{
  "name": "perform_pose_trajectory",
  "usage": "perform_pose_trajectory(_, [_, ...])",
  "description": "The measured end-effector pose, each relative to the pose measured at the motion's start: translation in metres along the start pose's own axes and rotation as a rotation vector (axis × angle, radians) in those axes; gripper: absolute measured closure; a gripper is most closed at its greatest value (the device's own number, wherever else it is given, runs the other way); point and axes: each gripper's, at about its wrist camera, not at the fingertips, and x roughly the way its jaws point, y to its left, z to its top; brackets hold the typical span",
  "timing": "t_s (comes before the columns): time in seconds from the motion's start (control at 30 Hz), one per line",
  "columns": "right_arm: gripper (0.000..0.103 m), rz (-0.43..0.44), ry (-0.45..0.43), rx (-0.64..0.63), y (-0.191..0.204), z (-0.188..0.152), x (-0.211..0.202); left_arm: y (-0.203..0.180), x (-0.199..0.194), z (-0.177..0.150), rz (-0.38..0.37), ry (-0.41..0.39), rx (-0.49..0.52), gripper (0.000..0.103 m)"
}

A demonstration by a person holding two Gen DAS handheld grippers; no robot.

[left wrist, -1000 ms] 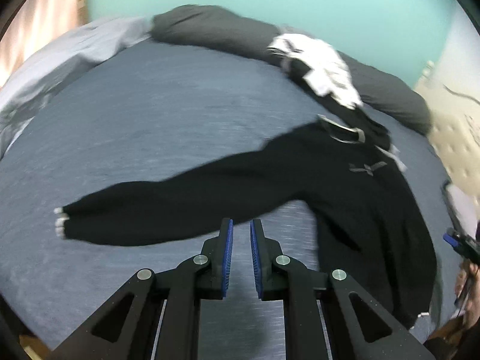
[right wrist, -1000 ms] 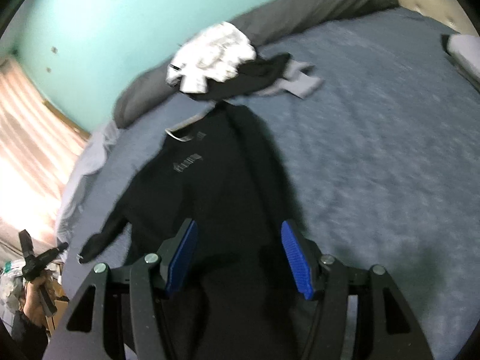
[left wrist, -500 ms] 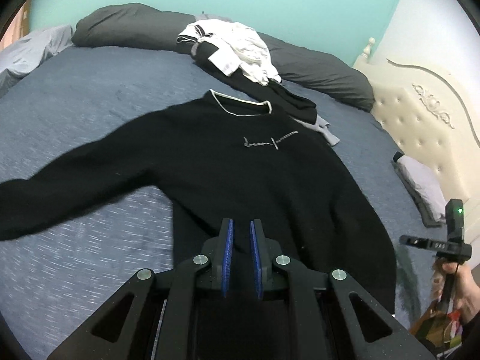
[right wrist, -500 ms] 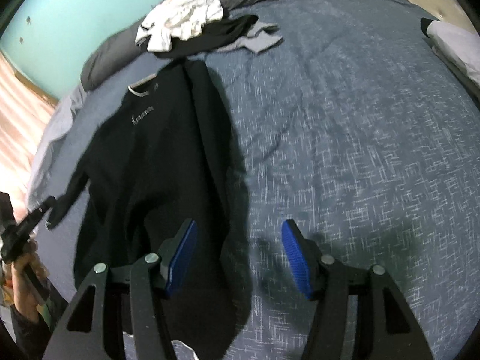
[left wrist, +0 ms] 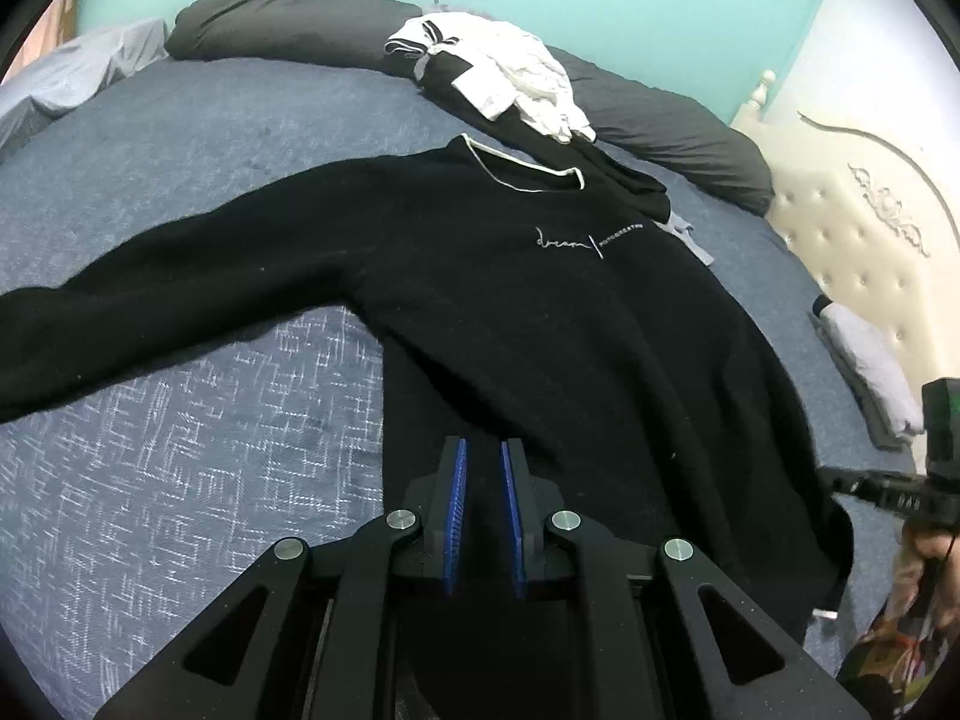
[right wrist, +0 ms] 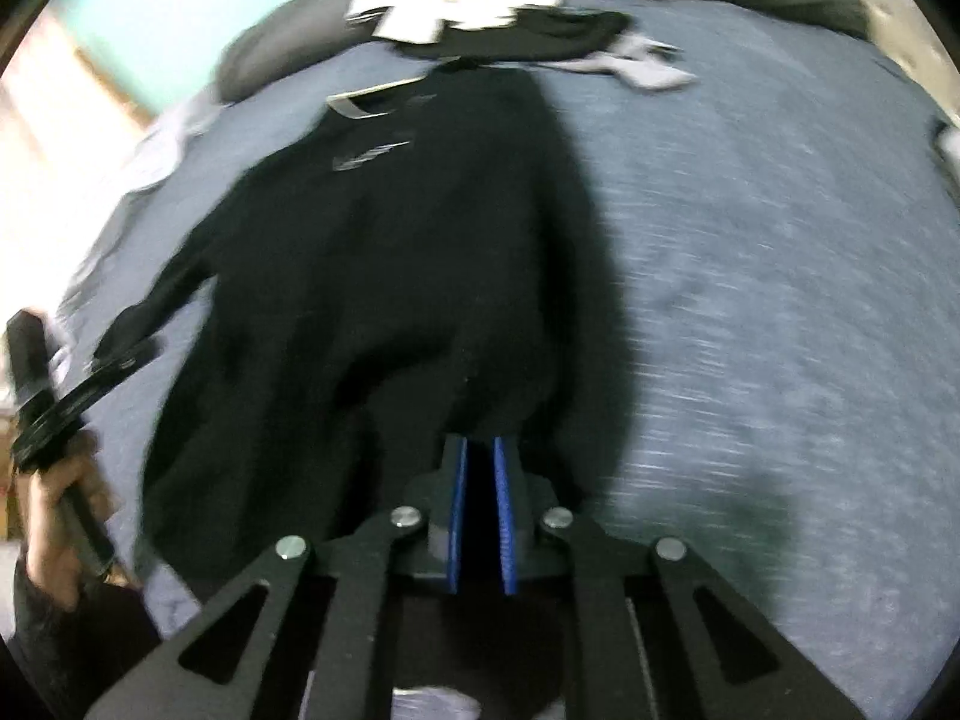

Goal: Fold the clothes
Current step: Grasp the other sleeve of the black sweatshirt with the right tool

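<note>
A black long-sleeved sweater (left wrist: 540,312) with a white-trimmed collar and small white lettering lies front up on the blue bedspread (left wrist: 180,450). Its left sleeve stretches out to the left. My left gripper (left wrist: 482,456) is shut on the sweater's bottom hem. In the right wrist view the sweater (right wrist: 420,252) is blurred; my right gripper (right wrist: 478,450) is shut on its hem at the right side, with dark cloth between the blue pads.
A pile of white and black clothes (left wrist: 498,72) lies by the dark grey pillows (left wrist: 672,126) at the far side. A cream tufted headboard (left wrist: 858,228) stands at the right, with folded grey clothes (left wrist: 870,360) beside it. Pale bedding (left wrist: 72,72) lies far left.
My right gripper has closed from wide open onto the sweater's hem. My left gripper has swung from the sleeve to the hem and stayed shut.
</note>
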Motion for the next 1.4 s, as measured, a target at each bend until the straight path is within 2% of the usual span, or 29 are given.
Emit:
perform_pose_trajectory(0.07, [0.094, 0.002, 0.027, -0.04, 0.017, 0.001, 0.012, 0.001, 0.001, -0.001, -0.001, 0.001, 0.006, 0.09])
perform_pose_trajectory(0.23, [0.094, -0.019, -0.053, 0.011, 0.012, 0.007, 0.0, 0.009, 0.006, -0.006, 0.009, 0.008, -0.002, 0.09])
perform_pose_trajectory(0.33, [0.094, -0.078, -0.079, 0.053, -0.008, 0.01, -0.009, 0.012, 0.009, -0.005, 0.008, 0.005, -0.01, 0.09])
perform_pose_trajectory(0.43, [0.094, -0.126, -0.147, 0.19, -0.043, 0.01, -0.022, 0.013, 0.008, -0.003, -0.004, -0.003, -0.017, 0.09])
perform_pose_trajectory(0.5, [0.094, -0.132, -0.135, 0.275, -0.067, 0.012, -0.017, 0.013, 0.008, -0.003, -0.007, -0.004, -0.014, 0.09])
perform_pose_trajectory(0.57, [0.087, -0.14, -0.099, 0.295, -0.079, 0.012, -0.008, 0.012, 0.009, -0.003, -0.008, -0.001, -0.012, 0.09])
perform_pose_trajectory(0.67, [0.064, -0.119, -0.039, 0.282, -0.083, 0.016, 0.006, 0.011, 0.011, -0.003, -0.008, 0.002, -0.01, 0.09])
perform_pose_trajectory(0.87, [0.064, -0.07, -0.022, 0.268, -0.083, 0.013, 0.022, 0.011, 0.013, -0.002, -0.01, 0.005, -0.01, 0.09])
perform_pose_trajectory(0.93, [0.07, -0.058, -0.02, 0.259, -0.082, 0.013, 0.024, 0.01, 0.014, -0.002, -0.008, 0.007, -0.006, 0.09])
perform_pose_trajectory(1.0, [0.086, -0.051, -0.025, 0.247, -0.079, 0.014, 0.024, 0.011, 0.014, -0.002, -0.006, 0.007, -0.008, 0.09])
perform_pose_trajectory(1.07, [0.096, -0.044, -0.03, 0.235, -0.077, 0.015, 0.023, 0.011, 0.014, -0.002, -0.003, 0.008, -0.012, 0.09])
perform_pose_trajectory(1.27, [0.1, -0.044, -0.073, 0.19, -0.075, 0.024, 0.001, 0.01, 0.016, -0.003, 0.001, 0.011, -0.011, 0.09])
perform_pose_trajectory(1.4, [0.101, -0.083, -0.113, 0.157, -0.083, 0.037, -0.026, 0.01, 0.016, -0.004, 0.006, 0.014, -0.007, 0.09])
